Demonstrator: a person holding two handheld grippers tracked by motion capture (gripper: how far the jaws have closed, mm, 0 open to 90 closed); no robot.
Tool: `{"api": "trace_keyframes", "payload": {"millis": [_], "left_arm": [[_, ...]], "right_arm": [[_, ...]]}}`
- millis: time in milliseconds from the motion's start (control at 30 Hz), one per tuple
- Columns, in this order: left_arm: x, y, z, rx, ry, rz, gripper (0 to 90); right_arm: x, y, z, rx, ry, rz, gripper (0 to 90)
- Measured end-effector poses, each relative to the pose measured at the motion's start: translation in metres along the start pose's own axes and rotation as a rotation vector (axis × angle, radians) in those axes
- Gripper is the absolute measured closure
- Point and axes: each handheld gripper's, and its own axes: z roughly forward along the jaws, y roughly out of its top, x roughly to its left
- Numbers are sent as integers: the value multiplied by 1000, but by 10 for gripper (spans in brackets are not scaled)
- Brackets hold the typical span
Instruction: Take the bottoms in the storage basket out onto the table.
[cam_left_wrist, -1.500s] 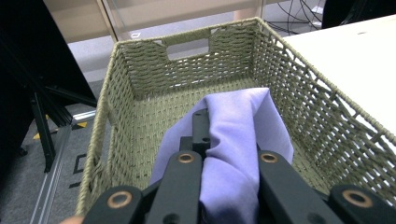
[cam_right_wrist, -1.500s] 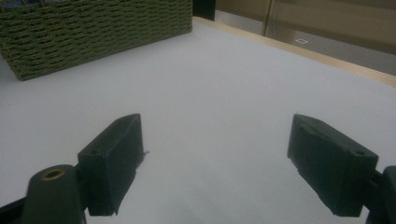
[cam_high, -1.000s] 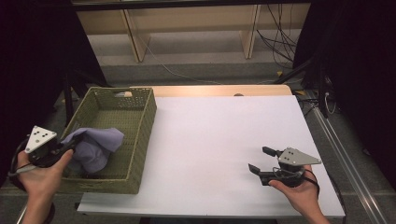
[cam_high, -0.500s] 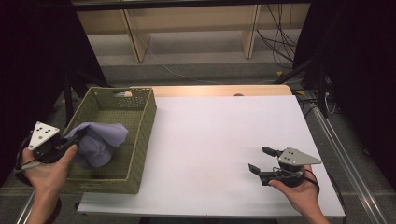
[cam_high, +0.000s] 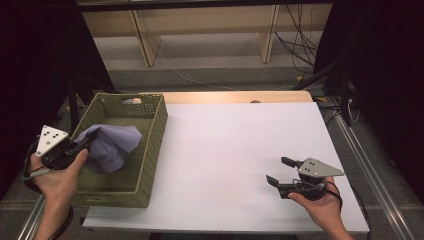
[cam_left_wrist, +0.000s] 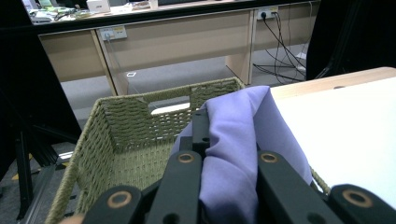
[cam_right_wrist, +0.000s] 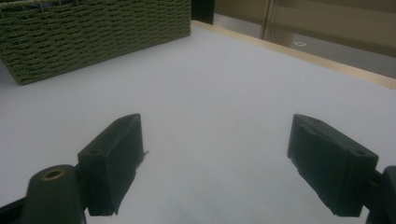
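Green wicker basket (cam_high: 150, 131) w/ lilac cloth (cam_high: 111, 145), pinched by left tongs (cam_high: 82, 145).

The white table (cam_high: 235, 150) carries 1 green woven basket (cam_high: 150, 145) at its left edge.

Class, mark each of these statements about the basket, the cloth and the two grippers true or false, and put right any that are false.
1. The left gripper is shut on the purple cloth. True.
2. The purple cloth lies spread flat on the white table. False: it hangs bunched from the left gripper, over the green woven basket.
3. The right gripper has its jaws open with nothing between them. True.
4. The basket stands in the middle of the table. False: it stands at the table's left edge.
5. The right gripper rests inside the basket. False: it is over the table's right part, well apart from the basket.
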Motion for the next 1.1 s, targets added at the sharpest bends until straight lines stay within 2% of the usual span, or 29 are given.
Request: {"api": "trace_keyframes", "payload": {"millis": [267,1100], "left_arm": [[-5,5,4,-32,-8,-6,850],[-23,21,15,-87,-37,5,849]], "right_arm": [[0,0,0,0,0,-1,193],[0,0,0,0,2,3,193]]}}
